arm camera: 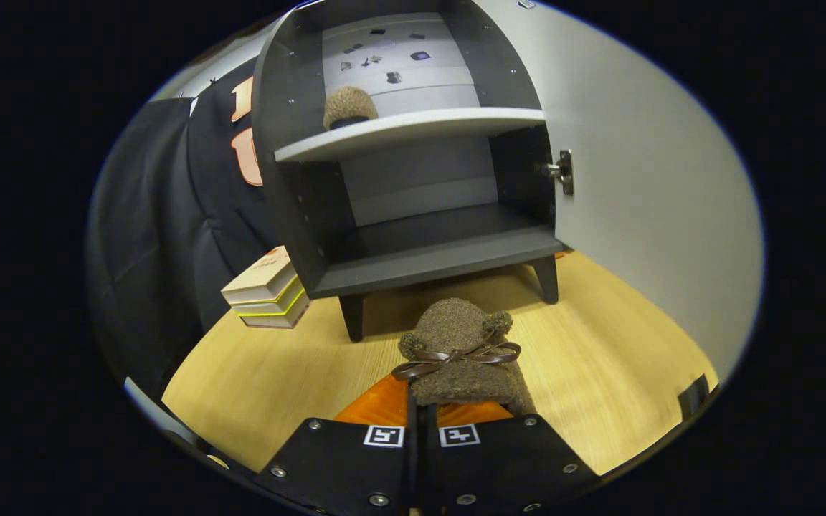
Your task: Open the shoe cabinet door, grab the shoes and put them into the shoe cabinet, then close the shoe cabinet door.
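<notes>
The dark grey shoe cabinet (442,254) stands open ahead on short legs, its white door (642,179) swung out to the right. One brown fuzzy shoe (348,107) rests on the cabinet's upper shelf, at the left. A second brown fuzzy shoe (463,351), with a brown ribbon bow and pompoms, hangs just ahead of my orange fingers (377,408) and above the wooden surface, in front of the lower compartment. My gripper (419,408) is shut on this shoe's near edge. The lower compartment holds nothing.
A stack of books (266,290) lies on the light wooden surface (599,373) beside the cabinet's left leg. Black cloth (169,215) hangs to the left. The door's metal hinge (562,172) juts at the cabinet's right side.
</notes>
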### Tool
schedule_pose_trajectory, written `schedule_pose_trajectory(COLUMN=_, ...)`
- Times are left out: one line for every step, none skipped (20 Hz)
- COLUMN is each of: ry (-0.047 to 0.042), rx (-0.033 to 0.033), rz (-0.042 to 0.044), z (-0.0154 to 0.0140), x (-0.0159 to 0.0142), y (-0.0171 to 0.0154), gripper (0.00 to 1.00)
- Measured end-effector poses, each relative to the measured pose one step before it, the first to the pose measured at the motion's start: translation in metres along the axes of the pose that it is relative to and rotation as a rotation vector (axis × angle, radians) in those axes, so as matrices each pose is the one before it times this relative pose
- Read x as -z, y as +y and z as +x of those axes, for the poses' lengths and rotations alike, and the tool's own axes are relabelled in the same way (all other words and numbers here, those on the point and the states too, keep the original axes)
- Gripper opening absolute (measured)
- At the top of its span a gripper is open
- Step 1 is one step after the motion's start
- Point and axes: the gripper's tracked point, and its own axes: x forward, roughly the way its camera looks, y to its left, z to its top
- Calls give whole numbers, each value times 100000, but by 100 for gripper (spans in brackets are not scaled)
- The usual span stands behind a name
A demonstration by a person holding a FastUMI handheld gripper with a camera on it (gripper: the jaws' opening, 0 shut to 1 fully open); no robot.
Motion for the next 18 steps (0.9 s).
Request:
schedule_pose_trajectory(ry=-545, rx=-305, rz=-564, z=-890, x=-1178, y=263, gripper=4)
schedule_pose_trajectory(ry=52, rx=-173, rz=-914, z=-705, x=-1079, y=307, gripper=4)
schedule_pose_trajectory(ry=-376, rx=107, rz=-984, z=-768, x=-1319, y=160, gripper=4)
schedule_pose_trajectory(ry=-33, rx=-26, rz=-603, z=-724, x=-1241, y=141, gripper=4)
schedule_pose_trajectory(ry=-324, rx=-32, rz=-204, z=-655, x=-1408, y=95, gripper=4)
schedule_pose_trajectory(ry=-341, rx=197, rz=-101, z=-485, x=-1296, y=71, gripper=4)
schedule_pose_trajectory(ry=-441, rx=570, rz=-493, z=-426, x=-1278, y=28, gripper=4)
schedule_pose_trajectory(ry=-590, rx=1055, rz=-961, z=-343, x=-1248, y=-63, gripper=4)
schedule_pose_trajectory(ry=-584, rx=1214, rz=-1328, z=-294, x=-1372, y=-43, gripper=4)
schedule_pose_trajectory(ry=-1107, rx=1222, rz=-1259, z=-296, x=-1394, y=-56, gripper=4)
schedule_pose_trajectory(ry=-1981, rx=917, rz=-730, z=-113, x=-1564, y=27, gripper=4)
schedule_pose_trajectory(ry=-1495, rx=729, rz=-636, z=-103, x=-1287, y=61, gripper=4)
schedule_pose_trajectory(ry=-1252, rx=975, rz=-431, z=179, x=-1267, y=-174, gripper=4)
schedule_pose_trajectory(ry=-1223, rx=723, rz=-750, z=213, x=-1130, y=-103, gripper=4)
schedule_pose_trajectory(ry=-1128, rx=327, rz=-927, z=331, x=-1159, y=-52, gripper=4)
schedule_pose_trajectory(ry=-442, rx=-94, rz=-849, z=397, x=-882, y=40, gripper=4)
schedule_pose_trajectory(ry=-310, rx=-602, rz=-539, z=484, x=-944, y=-27, gripper=4)
schedule_pose_trajectory(ry=-12, rx=-834, rz=-556, z=634, x=-927, y=0, gripper=4)
